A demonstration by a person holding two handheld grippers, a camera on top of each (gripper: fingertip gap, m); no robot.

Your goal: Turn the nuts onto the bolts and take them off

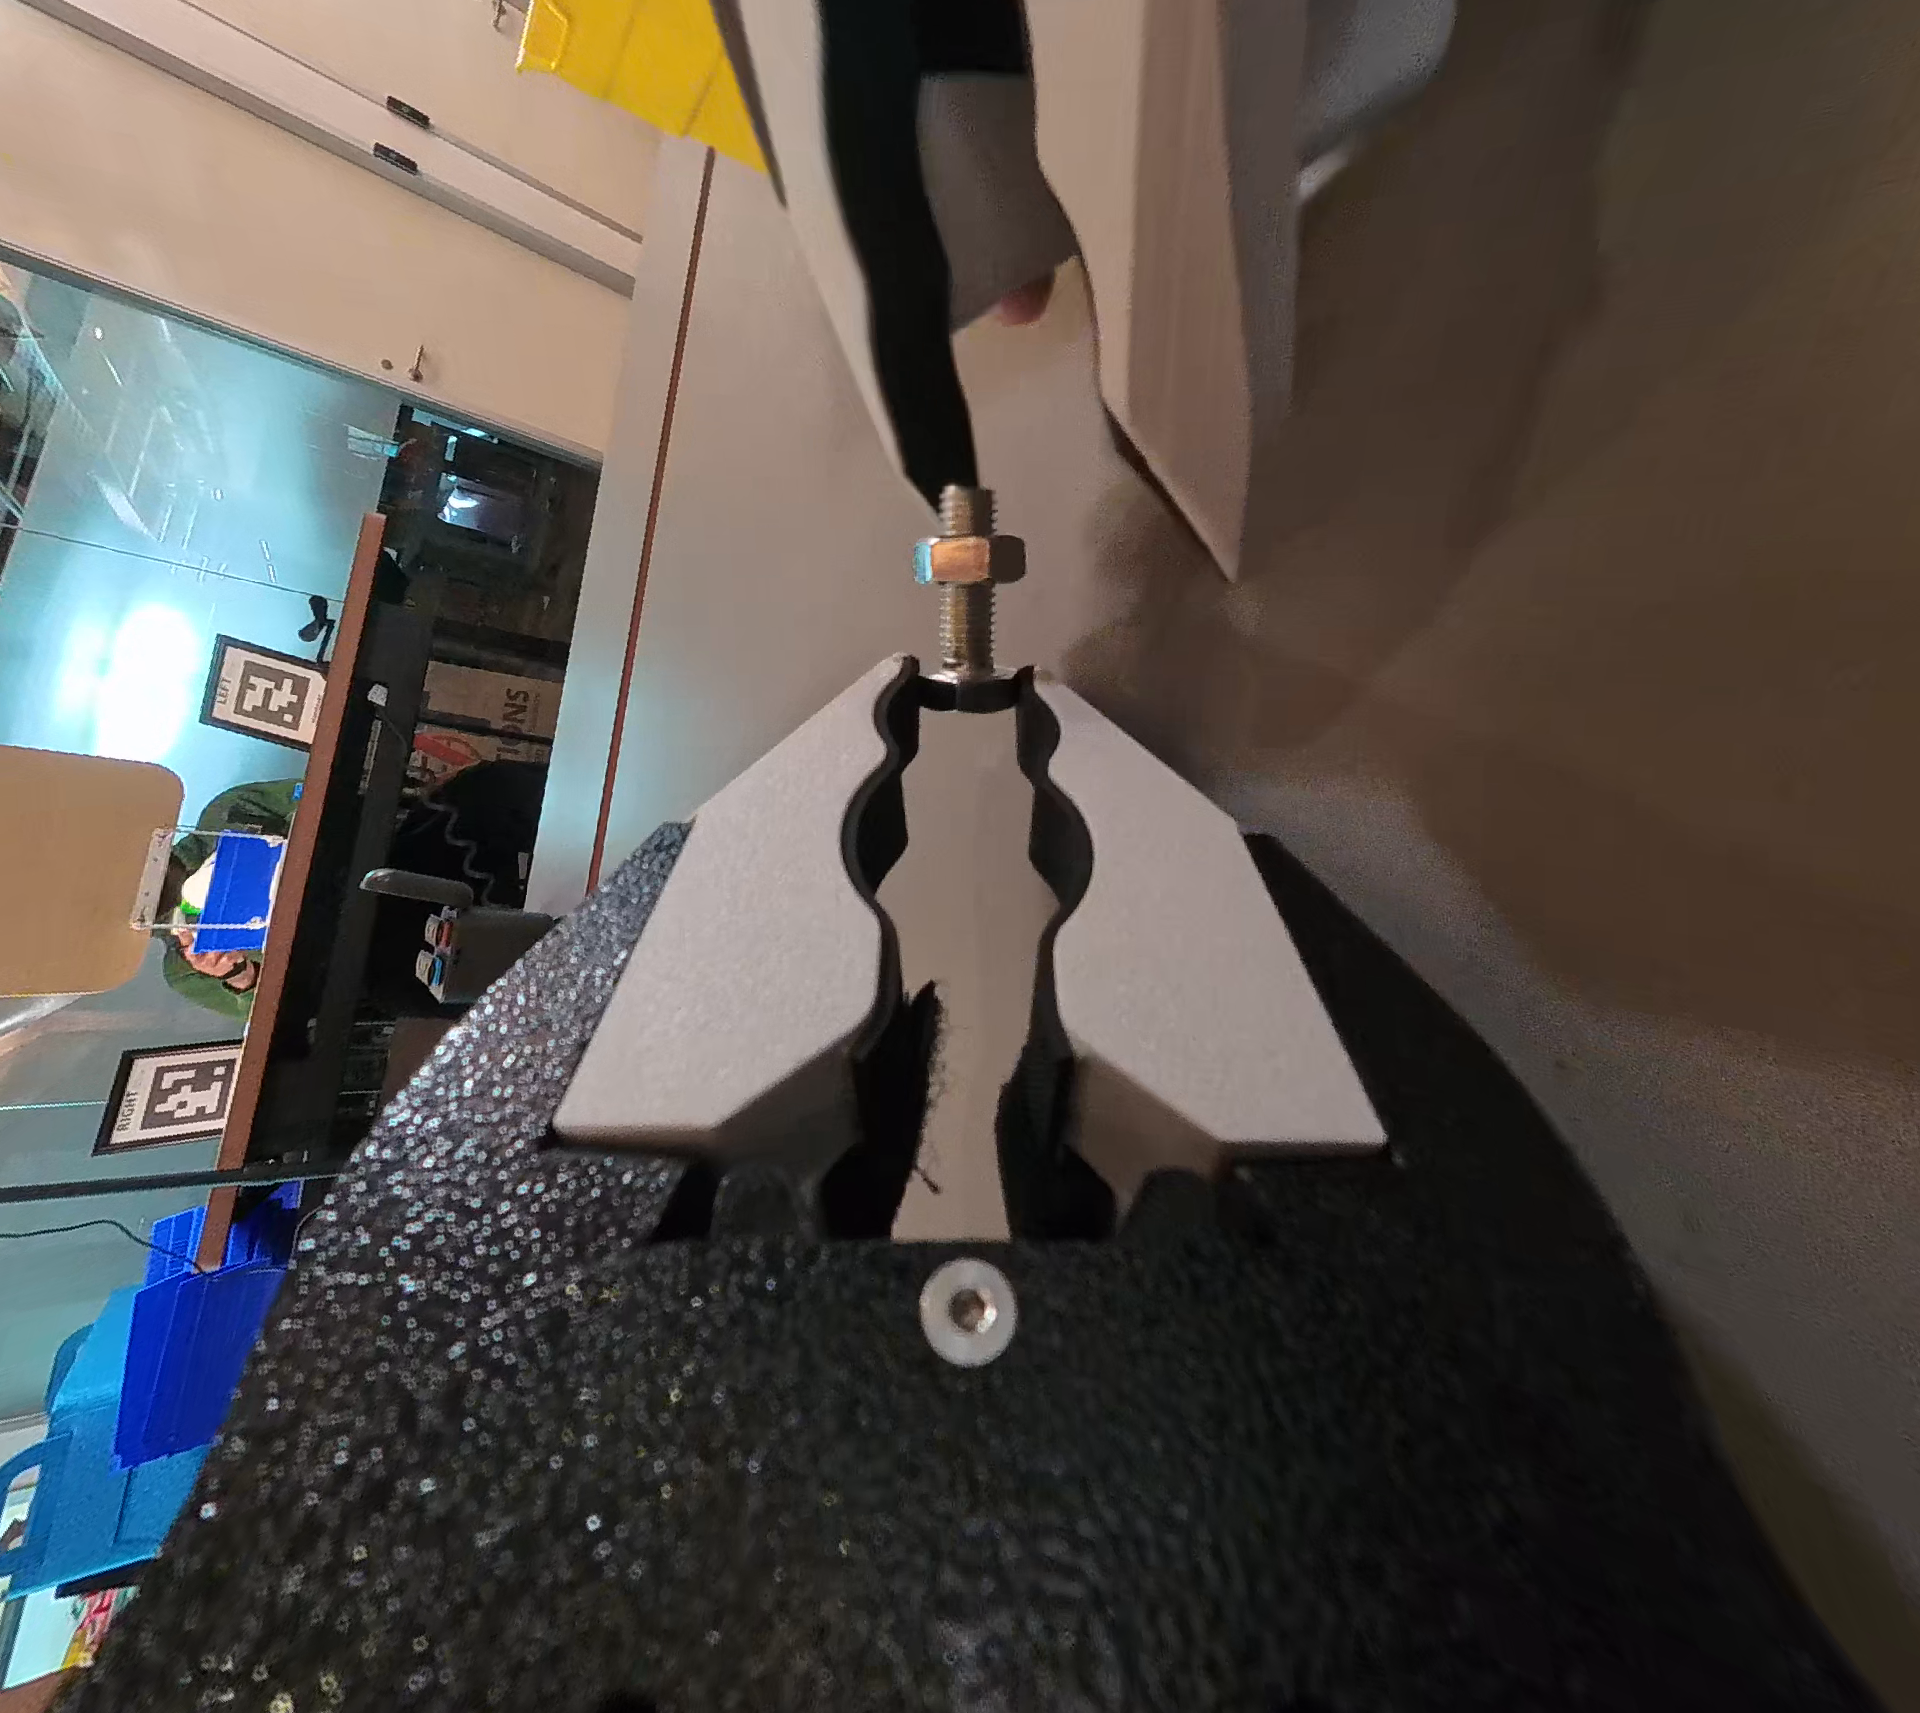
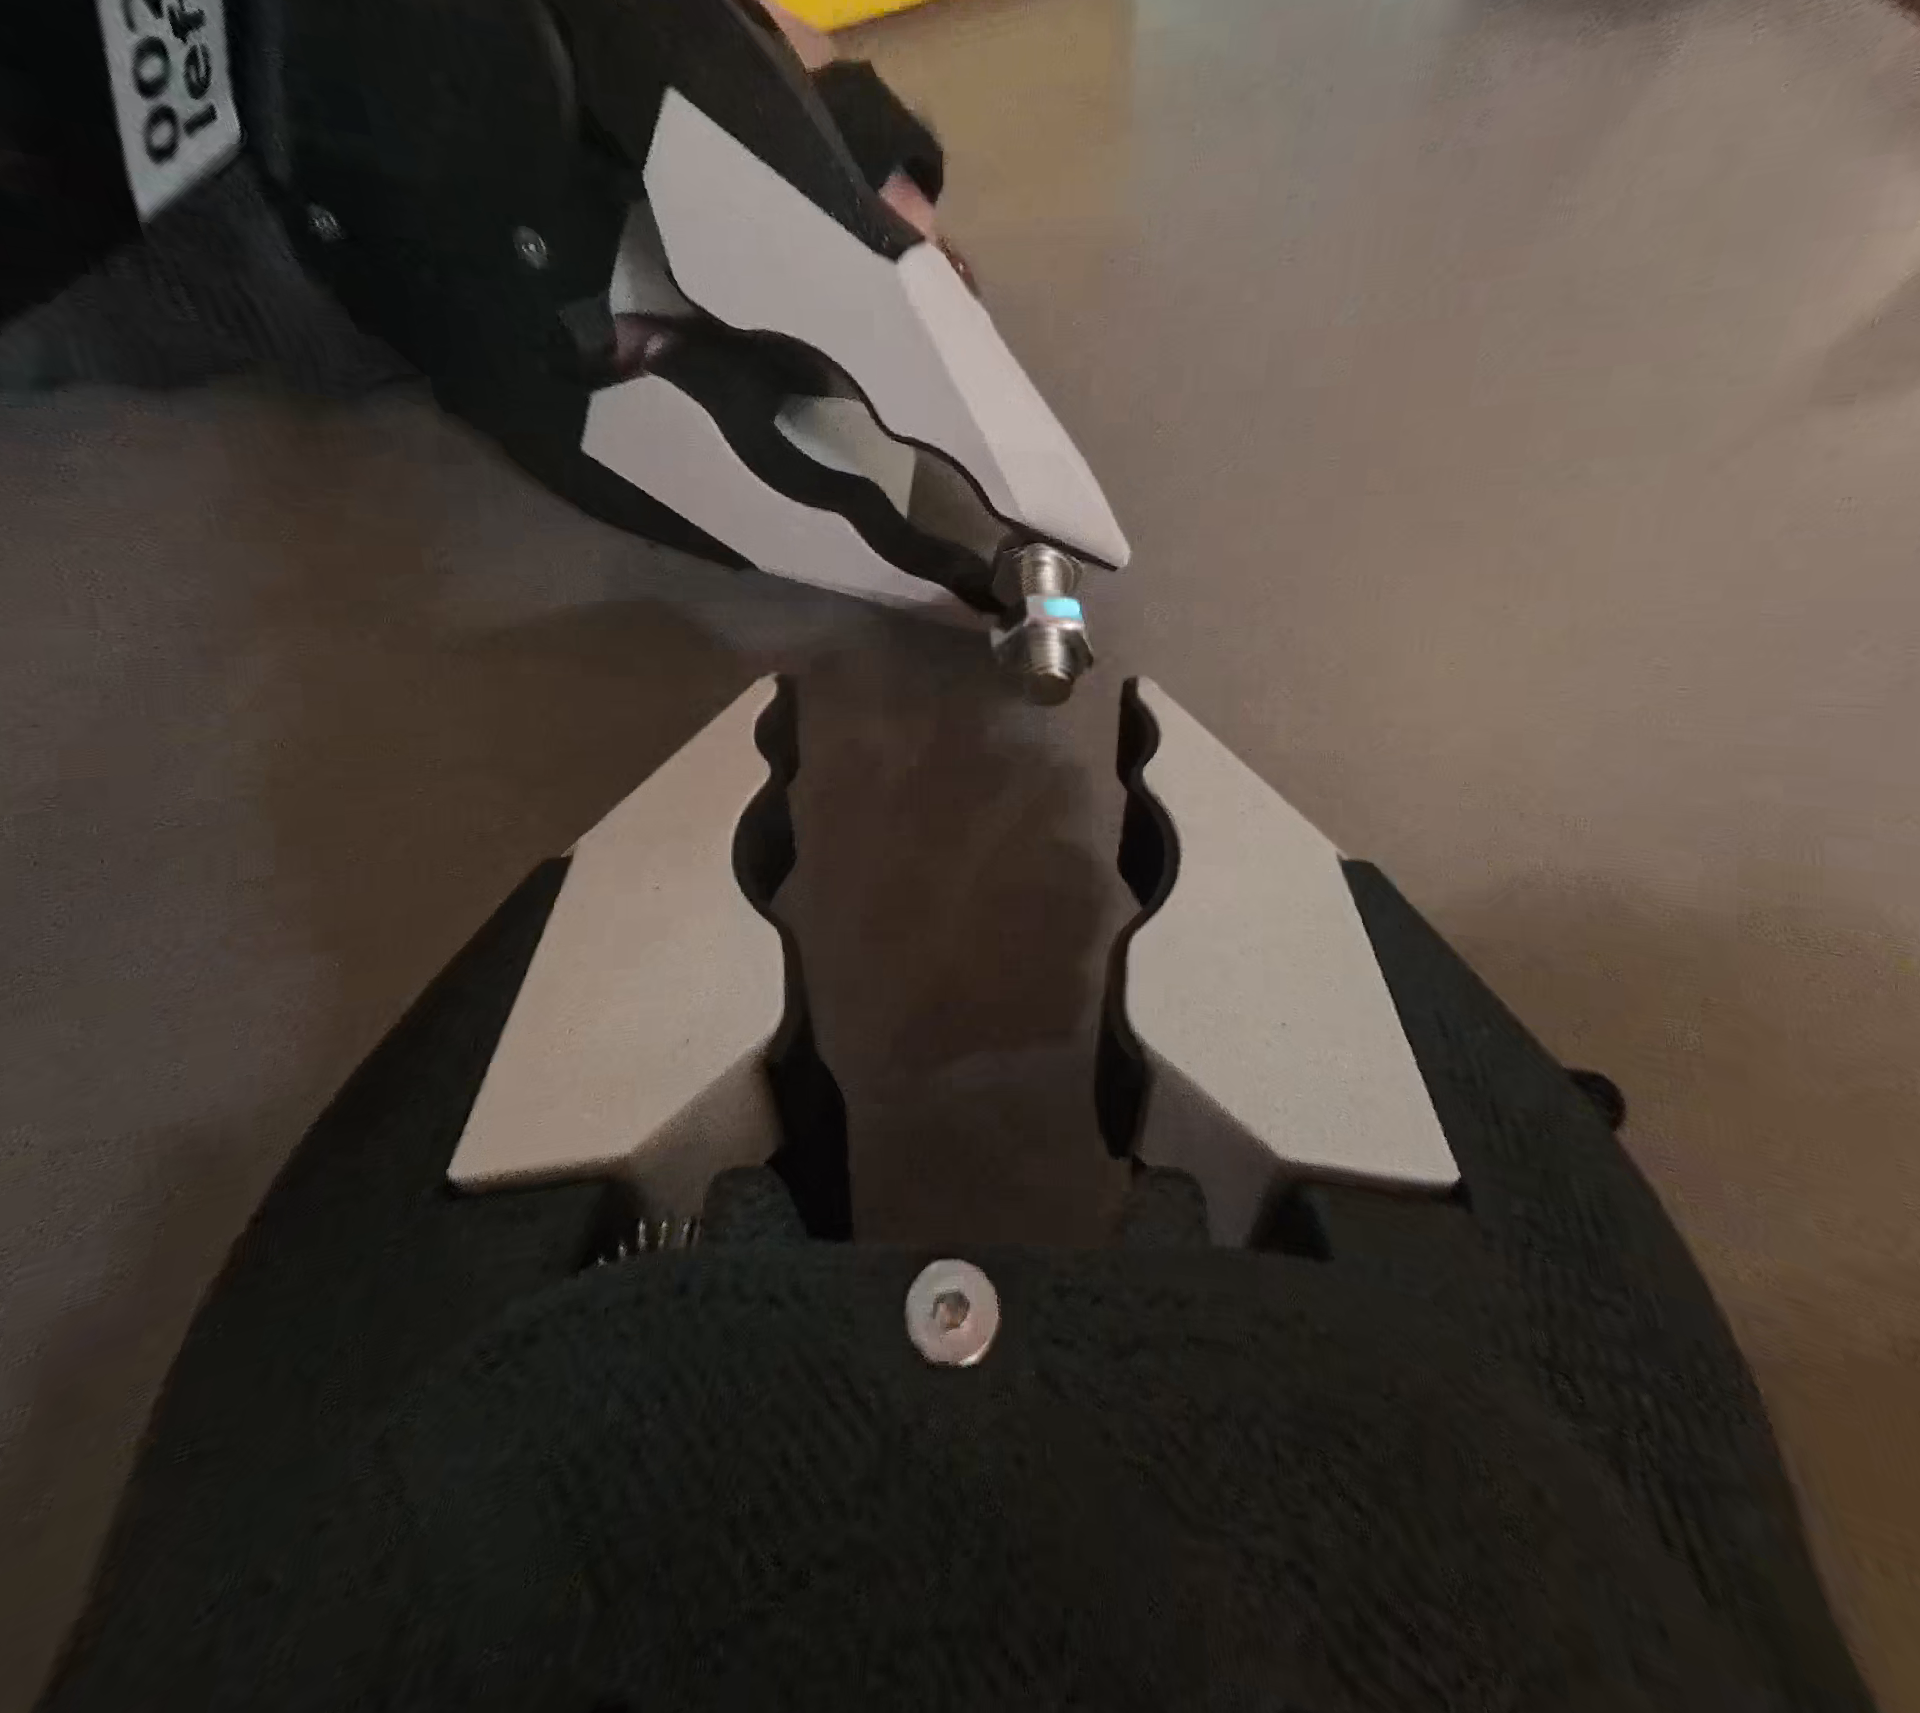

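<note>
The left gripper is clenched on the head of a threaded steel bolt, so its shank juts forward past the fingers, probably to give the other tool room at the nut, a shiny hexagon sitting partway along the thread. The right gripper is released, its 2 pale, wavy-edged fingers spread apart with the bolt's free end just ahead of the gap, touching nothing. Below lies a smooth brown counter.
</note>
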